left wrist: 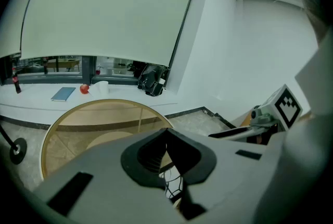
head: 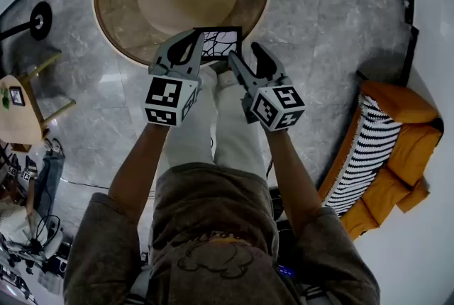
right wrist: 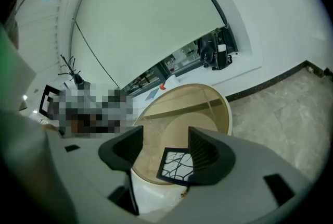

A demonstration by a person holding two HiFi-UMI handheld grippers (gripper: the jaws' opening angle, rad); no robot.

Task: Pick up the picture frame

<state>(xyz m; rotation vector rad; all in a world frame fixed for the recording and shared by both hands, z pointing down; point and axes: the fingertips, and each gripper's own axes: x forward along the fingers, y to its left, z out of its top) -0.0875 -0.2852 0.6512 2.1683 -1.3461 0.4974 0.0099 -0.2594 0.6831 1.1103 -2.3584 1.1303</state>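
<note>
The picture frame (head: 221, 42), black-edged with a white sheet of dark branching lines, lies flat at the near edge of the round glass-topped table (head: 113, 20). My right gripper (head: 241, 50) hovers just at its near right side, open. In the right gripper view the frame (right wrist: 177, 164) shows between the wide-apart jaws of the gripper (right wrist: 165, 137), and the pads do not press it. My left gripper (head: 197, 34) is at the frame's left edge. In its own view the tips of the left gripper (left wrist: 166, 133) meet, and a strip of the frame (left wrist: 174, 186) shows through the gap below them.
An orange sofa with a striped cushion (head: 386, 147) stands on the right. A small wooden side table (head: 18, 112) and a lamp base (head: 39, 20) are on the left. The person's pale trouser legs (head: 213, 126) hang under the grippers. A sill beyond holds an apple (left wrist: 84, 89), a book and a black bag (left wrist: 152, 81).
</note>
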